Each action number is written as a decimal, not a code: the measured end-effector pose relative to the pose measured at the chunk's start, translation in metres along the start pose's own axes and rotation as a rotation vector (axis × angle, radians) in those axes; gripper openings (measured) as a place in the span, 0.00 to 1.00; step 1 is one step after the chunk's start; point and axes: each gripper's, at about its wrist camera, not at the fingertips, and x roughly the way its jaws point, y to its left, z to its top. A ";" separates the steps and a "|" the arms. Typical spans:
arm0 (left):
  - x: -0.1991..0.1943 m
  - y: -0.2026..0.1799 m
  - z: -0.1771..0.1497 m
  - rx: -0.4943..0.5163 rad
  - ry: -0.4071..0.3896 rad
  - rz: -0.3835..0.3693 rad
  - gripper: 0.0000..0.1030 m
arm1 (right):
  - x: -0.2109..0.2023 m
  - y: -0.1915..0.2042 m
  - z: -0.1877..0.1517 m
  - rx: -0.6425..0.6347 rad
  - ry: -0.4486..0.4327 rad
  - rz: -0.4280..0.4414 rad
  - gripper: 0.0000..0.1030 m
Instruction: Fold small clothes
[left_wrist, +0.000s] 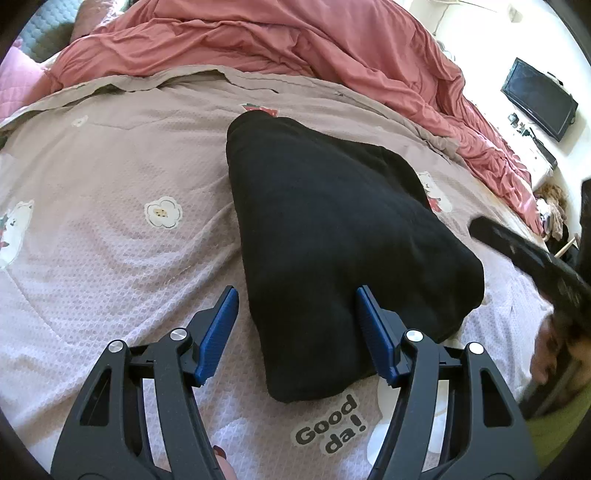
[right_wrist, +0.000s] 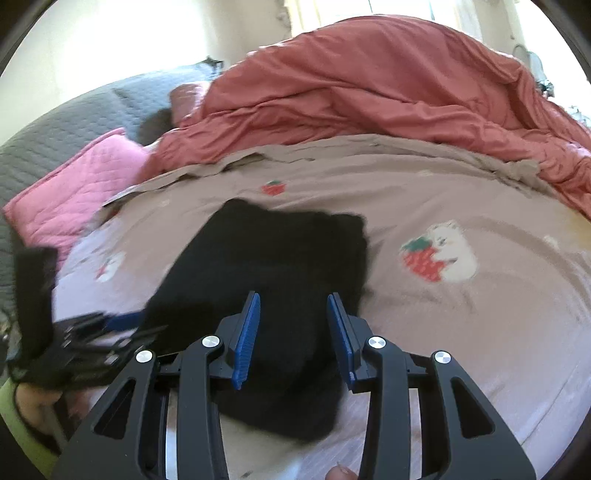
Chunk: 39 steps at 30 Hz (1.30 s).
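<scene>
A black folded garment (left_wrist: 325, 221) lies on the mauve printed bedspread (left_wrist: 110, 258), narrow end toward me. My left gripper (left_wrist: 297, 291) hovers open over that near end; one blue pad overlaps the cloth's right edge, while the other stands clear to its left. At the right edge the right gripper (left_wrist: 535, 258) shows as a dark blur in a hand. In the right wrist view the same garment (right_wrist: 266, 266) is blurred, and my right gripper (right_wrist: 293, 296) stands open above its near part with nothing pinched. The left gripper (right_wrist: 92, 332) is a blur at the left.
A crumpled salmon-red duvet (left_wrist: 295, 40) is heaped along the far side of the bed. A pink quilted pillow (right_wrist: 81, 192) and a grey quilted cover (right_wrist: 55, 129) lie at the back left. A dark monitor (left_wrist: 539, 98) stands on a white desk at the right.
</scene>
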 end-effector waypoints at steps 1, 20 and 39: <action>0.000 0.000 0.000 0.000 0.000 0.002 0.55 | -0.001 0.003 -0.002 -0.005 0.004 0.001 0.35; -0.014 0.004 -0.006 -0.005 -0.008 0.022 0.56 | 0.021 0.003 -0.032 -0.044 0.115 -0.113 0.28; -0.065 0.010 -0.013 -0.044 -0.092 0.069 0.91 | -0.061 0.022 -0.026 -0.060 -0.101 -0.179 0.90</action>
